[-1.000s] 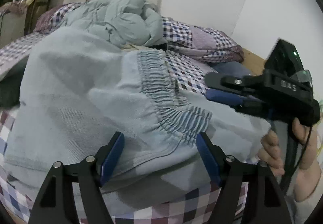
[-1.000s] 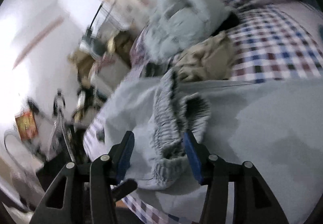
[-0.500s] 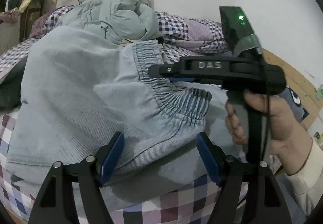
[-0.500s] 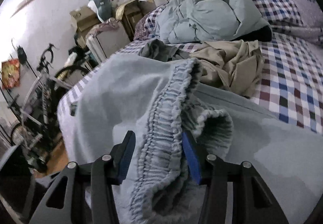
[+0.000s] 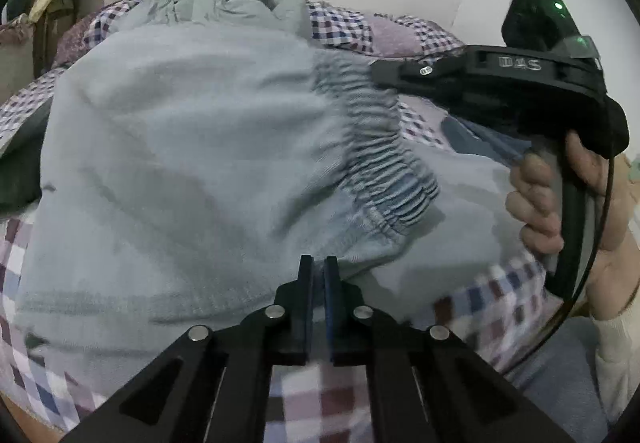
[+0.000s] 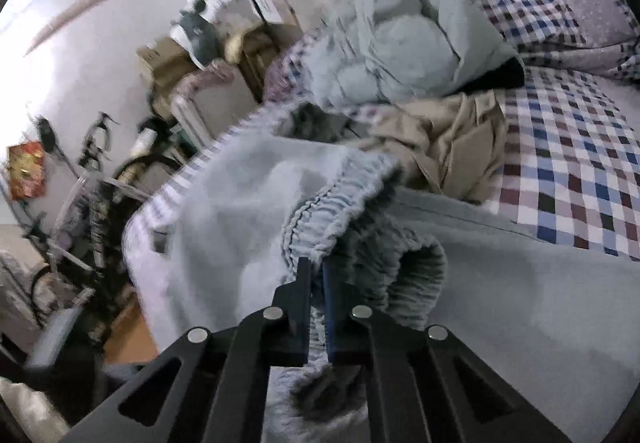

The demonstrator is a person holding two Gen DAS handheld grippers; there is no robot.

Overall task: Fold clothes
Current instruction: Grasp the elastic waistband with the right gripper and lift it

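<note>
Light blue sweatpants (image 5: 180, 163) lie spread over the checked bed, their ribbed elastic waistband (image 5: 380, 163) bunched at the right. My left gripper (image 5: 319, 268) is closing, its pads pinched on the pants' near edge just below the waistband. My right gripper (image 5: 376, 69), held in a person's hand (image 5: 540, 199), reaches in from the right onto the far end of the waistband. In the right wrist view the same gripper (image 6: 317, 268) is closing too, pads pressed on the gathered waistband (image 6: 332, 203), which is lifted into a loop. The pants' body (image 6: 224, 211) drapes away to the left.
A heap of pale blue quilt (image 6: 408, 43) sits at the head of the bed, with a crumpled beige garment (image 6: 452, 139) just beyond the pants. Checked bedsheet (image 6: 580, 163) lies bare at the right. A bicycle (image 6: 80, 183) and boxes (image 6: 168, 63) stand beside the bed's left edge.
Both grippers went from wide open around the pants to shut on the fabric. The right gripper swung across the waistband and settled on its far end, lifting it.
</note>
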